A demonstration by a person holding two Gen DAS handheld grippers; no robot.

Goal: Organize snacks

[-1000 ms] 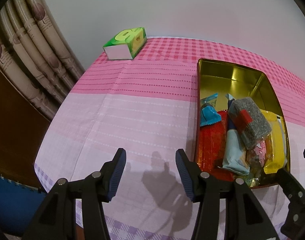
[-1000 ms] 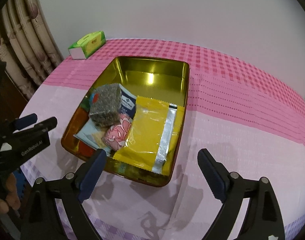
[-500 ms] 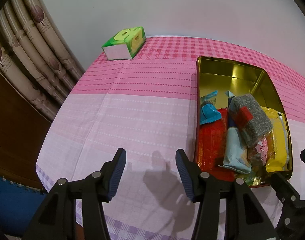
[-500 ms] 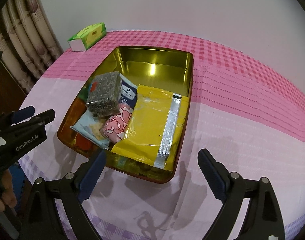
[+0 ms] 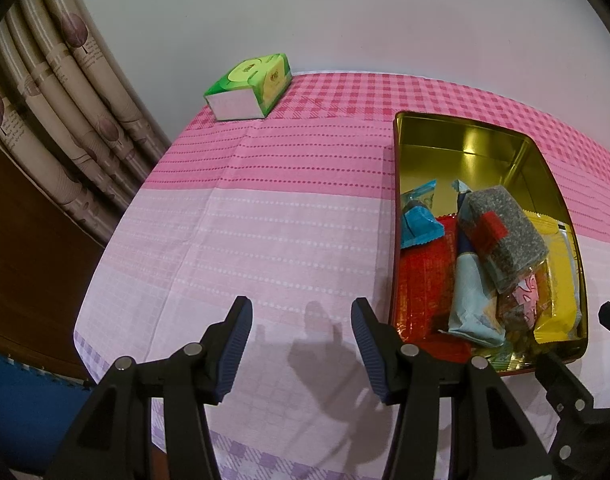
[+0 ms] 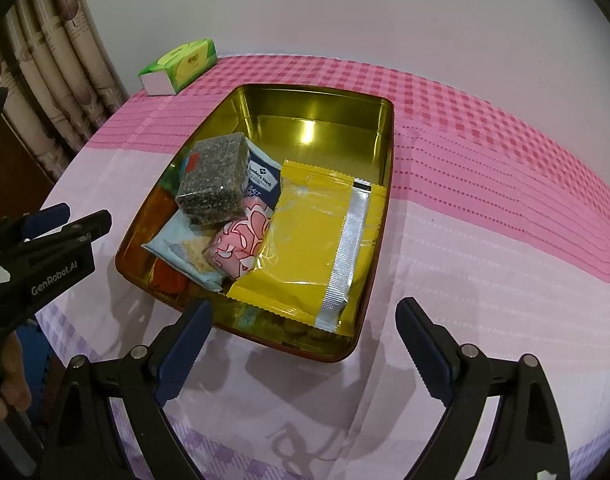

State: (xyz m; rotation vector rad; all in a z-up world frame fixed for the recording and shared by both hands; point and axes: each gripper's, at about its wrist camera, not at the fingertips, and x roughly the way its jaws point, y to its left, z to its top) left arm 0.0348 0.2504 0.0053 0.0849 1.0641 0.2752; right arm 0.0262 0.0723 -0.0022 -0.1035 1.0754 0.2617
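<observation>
A green tissue box [image 6: 178,65] sits at the far corner of your pink-clothed surface [image 6: 485,208], well apart from the gold tin [image 6: 379,216] of snacks. Your right gripper [image 6: 301,346] gapes wide just before the tin's near rim, the yellow packet [image 6: 313,240] nearest; your left gripper [image 5: 301,342] hangs open and empty beside the tin's left wall.

Dim warm indoor light from overhead, glare spots on the gold tin's [image 6: 317,128] inner wall, soft gripper shadows on the tablecloth [image 5: 313,344], strong fisheye curving, dark vignetted corners, reasonably sharp focus
</observation>
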